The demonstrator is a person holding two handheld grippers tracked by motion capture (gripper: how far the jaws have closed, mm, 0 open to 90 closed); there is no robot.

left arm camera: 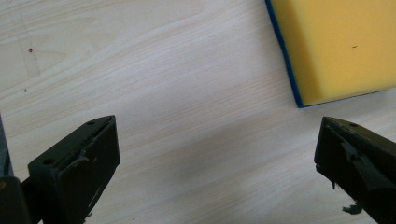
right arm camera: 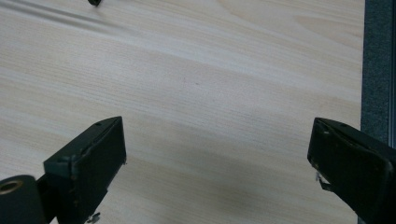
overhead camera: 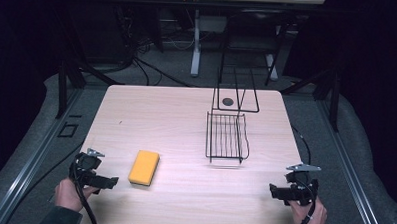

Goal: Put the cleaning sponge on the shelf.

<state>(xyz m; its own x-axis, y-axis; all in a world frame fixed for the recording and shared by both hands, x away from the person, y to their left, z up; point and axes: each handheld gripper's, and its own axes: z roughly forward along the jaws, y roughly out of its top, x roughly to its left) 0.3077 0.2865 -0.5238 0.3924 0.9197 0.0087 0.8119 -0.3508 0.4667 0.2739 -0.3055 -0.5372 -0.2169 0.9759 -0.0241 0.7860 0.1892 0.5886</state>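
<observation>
Sponge: flat on table, just right of left gripper.
Jaws: both grippers, right gripper included, spread wide, empty.
Risk: a shallow approach could shove the sponge aside.

On the bench, the sponge is the landmark. The left hand-held gripper lies just to its left, near the front edge. The wire rack stands to its right and farther back, and the right hand-held gripper sits well apart to its right.
</observation>
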